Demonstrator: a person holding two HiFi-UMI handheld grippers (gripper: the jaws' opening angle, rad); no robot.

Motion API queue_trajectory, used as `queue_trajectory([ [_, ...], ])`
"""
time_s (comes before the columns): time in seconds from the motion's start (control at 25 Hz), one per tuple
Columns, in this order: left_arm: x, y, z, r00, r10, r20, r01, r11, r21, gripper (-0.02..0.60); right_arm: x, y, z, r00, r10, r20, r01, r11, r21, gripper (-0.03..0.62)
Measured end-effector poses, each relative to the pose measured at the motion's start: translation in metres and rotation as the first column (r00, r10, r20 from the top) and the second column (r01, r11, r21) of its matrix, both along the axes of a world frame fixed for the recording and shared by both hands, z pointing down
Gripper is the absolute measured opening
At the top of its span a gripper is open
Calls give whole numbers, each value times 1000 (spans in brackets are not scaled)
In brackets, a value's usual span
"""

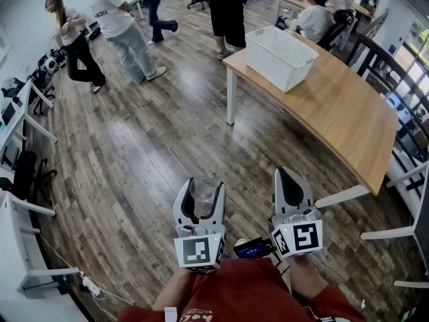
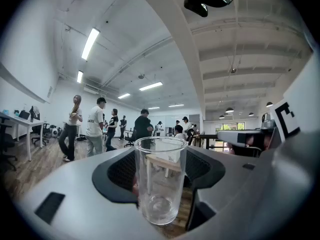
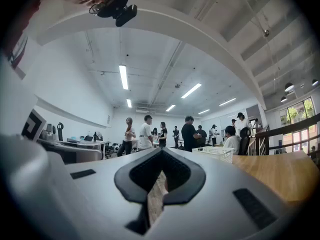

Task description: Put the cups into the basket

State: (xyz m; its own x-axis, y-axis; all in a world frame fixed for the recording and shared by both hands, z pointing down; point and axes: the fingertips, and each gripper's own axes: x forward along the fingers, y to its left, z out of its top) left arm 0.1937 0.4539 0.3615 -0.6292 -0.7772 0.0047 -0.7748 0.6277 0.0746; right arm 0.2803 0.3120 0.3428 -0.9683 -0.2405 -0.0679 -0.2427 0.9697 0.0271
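Clamping an upright clear cup (image 1: 203, 196) between wide-set jaws is the left hand-held gripper (image 1: 200, 182); the right hand-held gripper (image 1: 285, 174) beside it is closed, empty.

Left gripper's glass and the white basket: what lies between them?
Head view: from the glass in the left gripper, only bare wood floor, then a strip of table, then the basket.

The left gripper (image 1: 200, 186) and right gripper (image 1: 287, 178) are both light grey plastic shells with black padded insides. Each has a white cube with black square markers at the back, left cube (image 1: 199, 250) and right cube (image 1: 299, 238), plus a little blue-lit screen (image 1: 253, 249) between them. The person's wearing a red shirt (image 1: 248, 290).
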Motion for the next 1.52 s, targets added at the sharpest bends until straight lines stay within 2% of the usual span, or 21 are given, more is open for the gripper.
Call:
queue_trajectory([
  [0.64,12,-21,-1,1000,10,9,-10,1000,-7,287,13,-18,3,1000,4,13,-4,1000,-13,4],
  [1.16,24,-64,4,1000,14,-12,-14,1000,0,287,29,-49,18,999,-41,9,42,997,-67,5],
  [1.52,1,-88,3,999,40,10,-40,999,8,287,7,-69,24,1000,-21,8,21,998,-63,5],
])
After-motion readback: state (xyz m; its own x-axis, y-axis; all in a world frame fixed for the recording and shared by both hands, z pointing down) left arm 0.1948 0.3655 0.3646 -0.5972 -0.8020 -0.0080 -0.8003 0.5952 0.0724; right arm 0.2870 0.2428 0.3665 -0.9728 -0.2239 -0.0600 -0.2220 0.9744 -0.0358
